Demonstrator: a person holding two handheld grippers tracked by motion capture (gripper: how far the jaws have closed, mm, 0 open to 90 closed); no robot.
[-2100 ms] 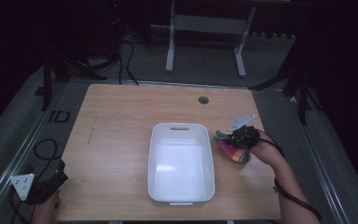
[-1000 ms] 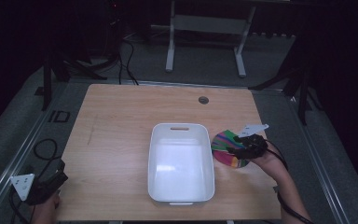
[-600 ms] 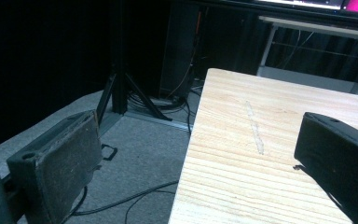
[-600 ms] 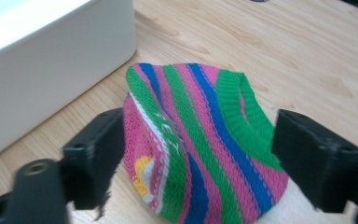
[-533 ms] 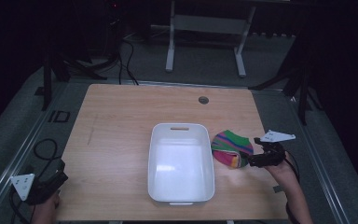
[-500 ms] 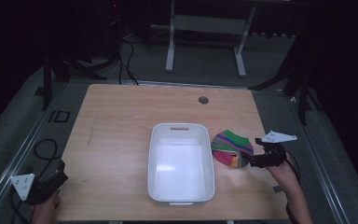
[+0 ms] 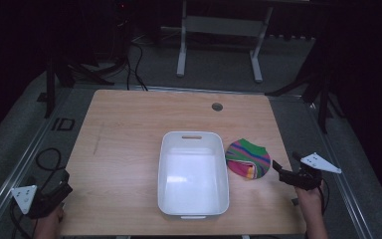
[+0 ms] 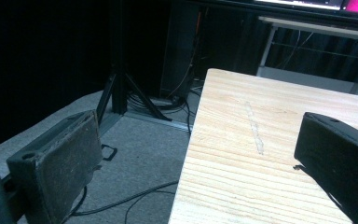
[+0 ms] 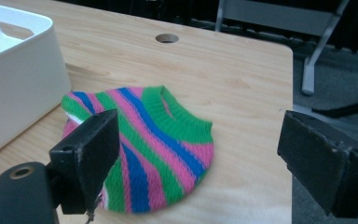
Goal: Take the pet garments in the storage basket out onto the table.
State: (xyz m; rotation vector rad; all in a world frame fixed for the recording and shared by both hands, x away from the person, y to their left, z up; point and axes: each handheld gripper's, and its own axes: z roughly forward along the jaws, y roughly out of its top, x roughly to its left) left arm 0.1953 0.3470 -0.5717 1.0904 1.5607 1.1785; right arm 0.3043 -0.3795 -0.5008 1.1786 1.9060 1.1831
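Dark floor and black stands surround a pale wooden table (image 7: pixel 129 149) that fills the middle of the high view, and we see a small round hole (image 7: pixel 217 106) near its far edge. At the centre of the frame sits a white tub (image 7: pixel 193 174), long side running away from us, with a slot handle at its far end; nothing lies inside it. Just to the right of the tub, flat on the wood, we find a folded knitted cloth (image 7: pixel 248 158) striped in green, pink and blue, close beside the tub's wall without clearly touching it.

At the lower right of the frame we hold the right gripper (image 7: pixel 283 173) low over the table, near the right edge, pointing toward the cloth. In the right gripper view its jaws stand wide apart, gripping nothing, and the cloth (image 9: pixel 149 144) lies between and beyond them, with the tub (image 9: pixel 14 79) at the upper left.

At the lower left corner of the high view we hold the left gripper (image 7: pixel 54 191) by the table's near left corner. In the left gripper view its jaws are also spread and empty, one over the grey floor (image 8: pixel 135 154), the other over the table's edge (image 8: pixel 242 154).
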